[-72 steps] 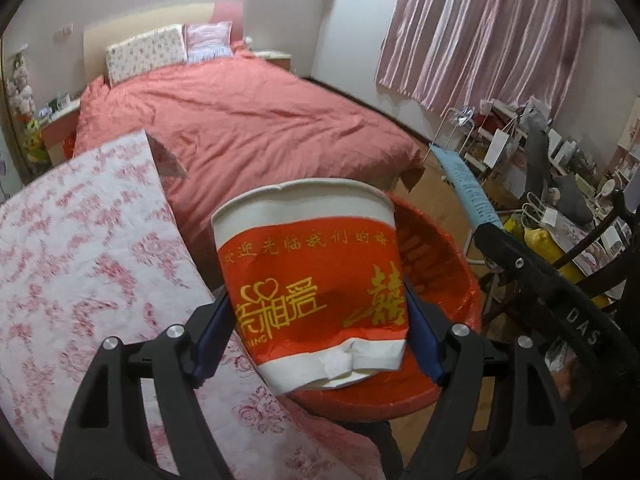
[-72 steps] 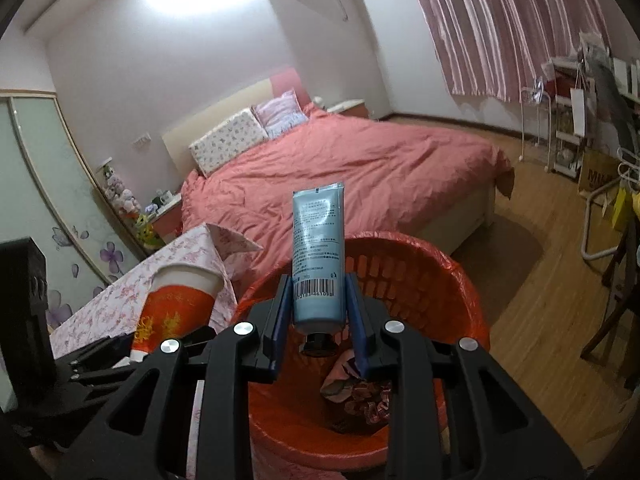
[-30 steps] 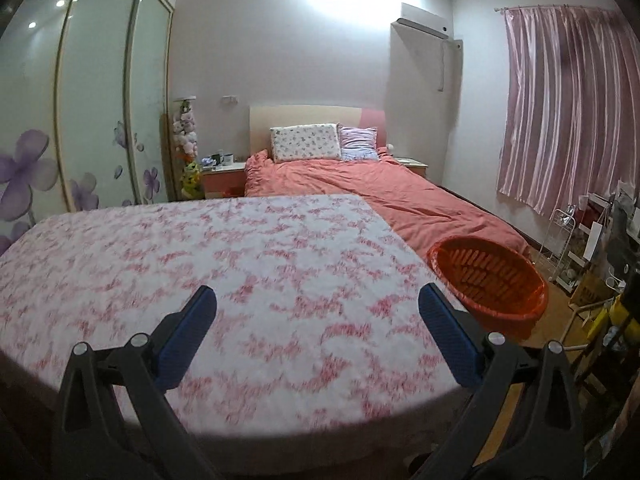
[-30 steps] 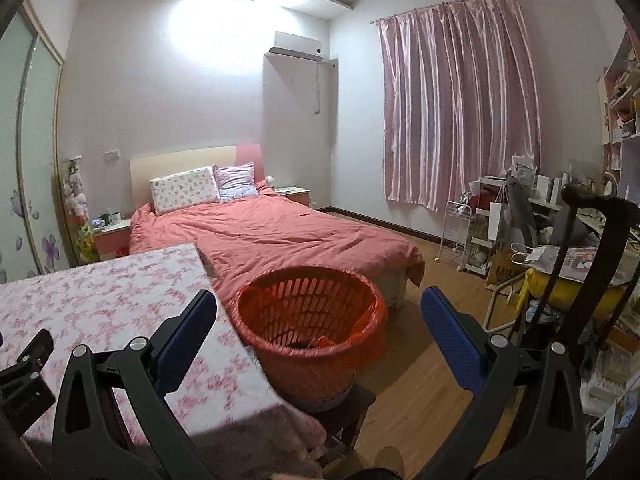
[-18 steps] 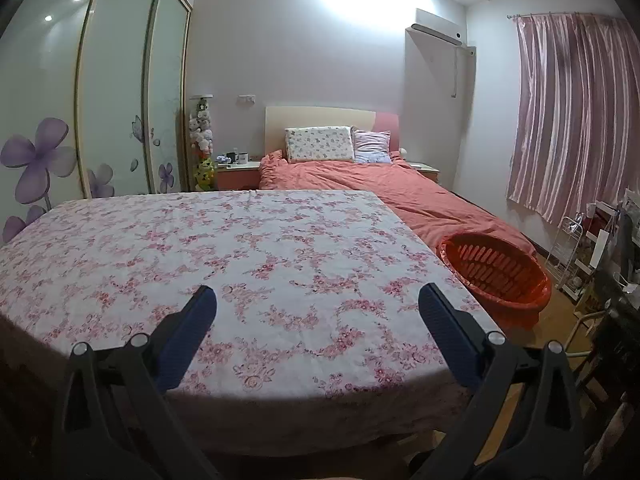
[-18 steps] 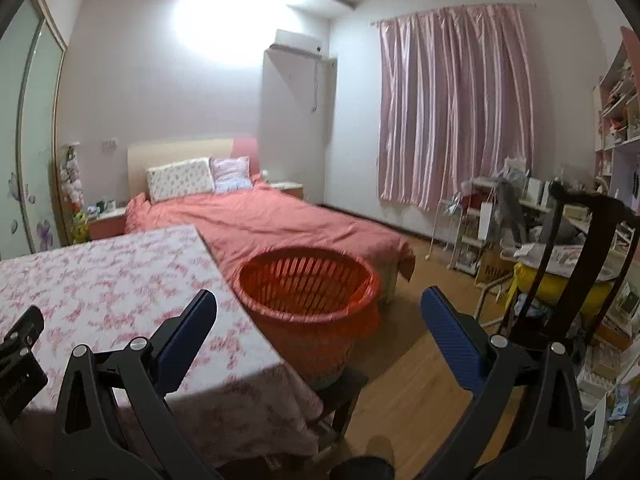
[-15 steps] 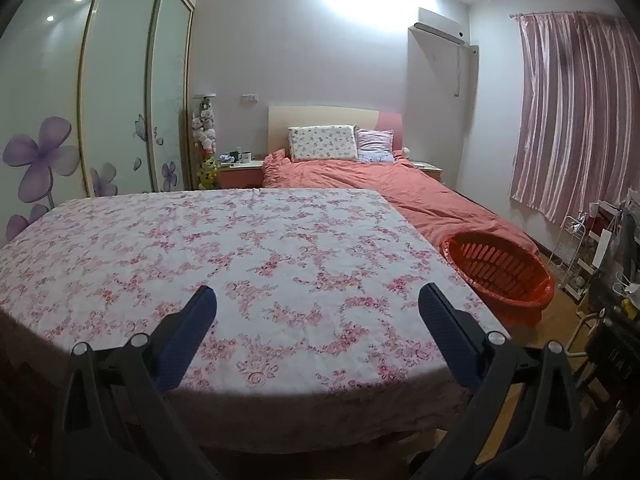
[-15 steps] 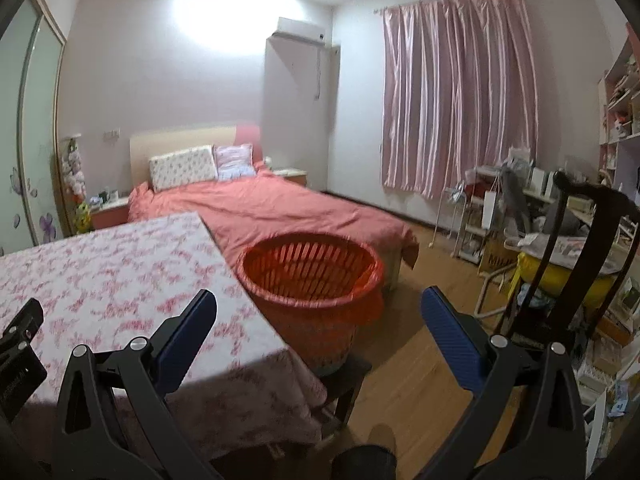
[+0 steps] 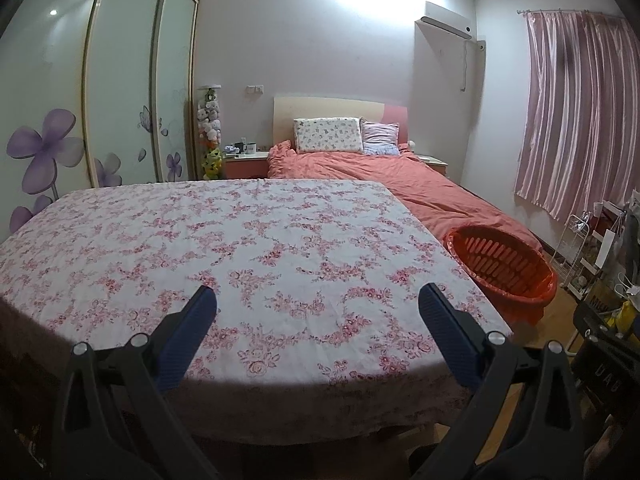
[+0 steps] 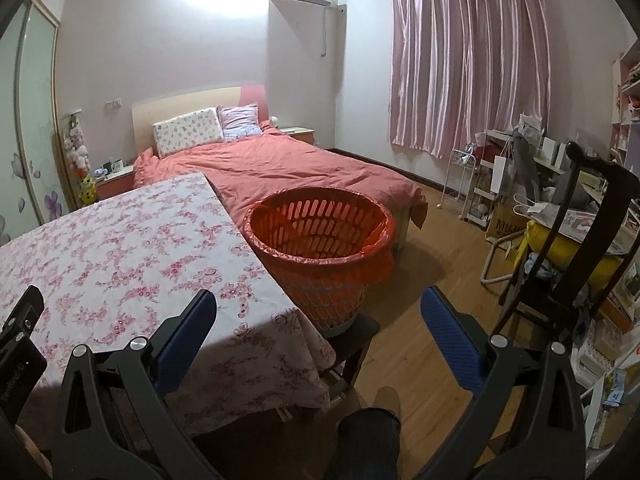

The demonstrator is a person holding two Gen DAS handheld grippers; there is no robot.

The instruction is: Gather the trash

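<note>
- Blue pads wide apart on your left gripper (image 9: 316, 308), nothing between them, and it hangs over the near edge of the table (image 9: 248, 248).
- Pink-flowered cloth covers that table from edge to edge in your left view.
- Your basket (image 9: 500, 264), the orange one with the slotted wall, sits at 3 o'clock from the left gripper, just off the table's right edge.
- Over to your right gripper (image 10: 318, 308): its blue pads stand spread as well, gripping nothing.
- From this side the basket (image 10: 320, 240) is at 12 o'clock, just beyond the fingertips, lined with an orange bag that folds over the rim.
- It stands on a dark stool (image 10: 352, 330), tucked against the table's corner (image 10: 120, 248).
- What lies inside the basket you cannot tell from either view; the wall hides the bottom.
- Your left gripper's black body (image 10: 18, 340) pokes in at 9 o'clock of the right view, above the cloth.
- Behind the table and basket, at 12 o'clock, is the bed (image 10: 280, 164) with its salmon cover and two pillows at the headboard.
- A dark wooden chair (image 10: 592, 232) stands at 3 o'clock, well apart from the basket, with a yellow bundle behind it.
- Pink curtains (image 10: 468, 60) hang at 1 o'clock, closed across the window.
</note>
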